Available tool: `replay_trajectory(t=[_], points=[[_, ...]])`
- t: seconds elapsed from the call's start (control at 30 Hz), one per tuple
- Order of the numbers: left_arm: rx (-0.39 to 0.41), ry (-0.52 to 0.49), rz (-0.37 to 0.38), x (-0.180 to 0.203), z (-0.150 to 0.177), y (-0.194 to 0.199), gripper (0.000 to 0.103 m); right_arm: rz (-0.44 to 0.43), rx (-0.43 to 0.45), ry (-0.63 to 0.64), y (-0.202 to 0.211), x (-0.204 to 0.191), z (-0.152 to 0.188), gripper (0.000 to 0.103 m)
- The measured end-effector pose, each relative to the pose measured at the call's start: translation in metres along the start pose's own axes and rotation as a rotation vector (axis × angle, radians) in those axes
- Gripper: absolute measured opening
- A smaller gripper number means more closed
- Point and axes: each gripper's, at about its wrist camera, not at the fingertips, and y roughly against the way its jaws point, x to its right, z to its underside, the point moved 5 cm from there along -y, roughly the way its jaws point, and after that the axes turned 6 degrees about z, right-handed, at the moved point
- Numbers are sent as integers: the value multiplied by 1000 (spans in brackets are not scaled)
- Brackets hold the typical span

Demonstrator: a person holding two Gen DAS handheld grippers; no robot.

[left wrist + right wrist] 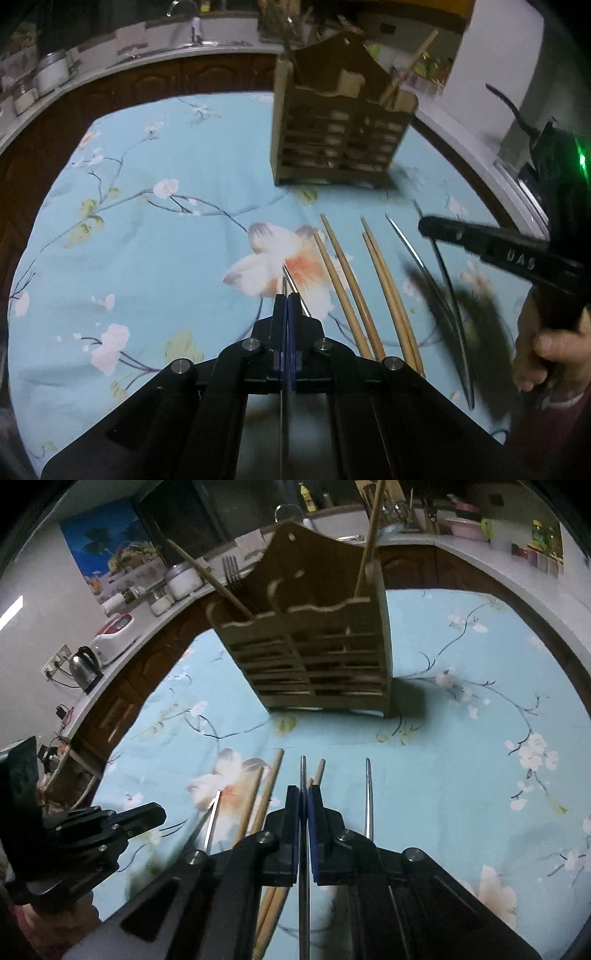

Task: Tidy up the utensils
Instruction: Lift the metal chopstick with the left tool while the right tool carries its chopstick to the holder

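Observation:
A wooden slatted utensil holder [338, 129] stands on the blue floral cloth, also in the right wrist view [314, 653], with a wooden chopstick [369, 535], another wooden stick and a fork [232, 572] in it. My left gripper [287, 295] is shut on a thin metal chopstick [291, 282]. My right gripper [303, 790] is shut on a metal chopstick [303, 771]. Several wooden chopsticks [354, 288] and metal chopsticks [410, 243] lie on the cloth. Another metal chopstick [368, 797] lies right of my right gripper.
The blue floral cloth [147, 240] covers the table. Behind runs a kitchen counter [122, 62] with jars, a sink, a kettle [85, 666] and a rice cooker [110, 635]. The right gripper [517, 254] and hand show in the left view.

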Motion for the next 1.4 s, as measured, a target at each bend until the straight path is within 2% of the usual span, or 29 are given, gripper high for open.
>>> replay_trajectory(t=[0.07, 0.13, 0.17, 0.2, 0.27, 0.5, 0.53, 0.57, 0.6, 0.7, 0.87, 1.1, 1.4], points=[[-49, -1, -10, -1, 5, -10, 0, 9, -1, 13, 3, -2, 1, 5], [-75, -7, -13, 0, 10, -20, 5, 14, 0, 15, 4, -3, 4, 5], [-92, -2, -10, 0, 12, -25, 17, 10, 2, 9, 5, -3, 5, 5], [-101, -11, -52, -1, 13, -31, 25, 8, 3, 4, 6, -3, 7, 5], [-108, -34, -117, -4, 15, -38, 23, 9, 4, -4, 8, -1, 10, 5], [-100, -110, -122, 3, 0, -51, 24, -6, 12, -19, 14, 3, 13, 5], [-102, -122, -122, 3, -1, -51, 23, -9, 12, -22, 14, 4, 12, 5], [-106, -139, -114, 5, -4, -53, 16, -13, 13, -26, 14, 4, 12, 5], [-112, -146, -106, 6, -6, -54, 5, -17, 12, -29, 14, 3, 12, 5], [-115, -136, -101, 4, -8, -53, 4, -22, 20, -29, 17, 2, 11, 5], [-26, -91, -60, 2, -12, -20, 4, -30, 58, -19, 35, -2, 8, 5], [141, -50, 26, 10, -25, 59, 4, -40, 122, -7, 65, -6, -3, 5], [325, -31, 73, 19, -40, 136, 4, -49, 224, 33, 109, -19, -19, 5]])
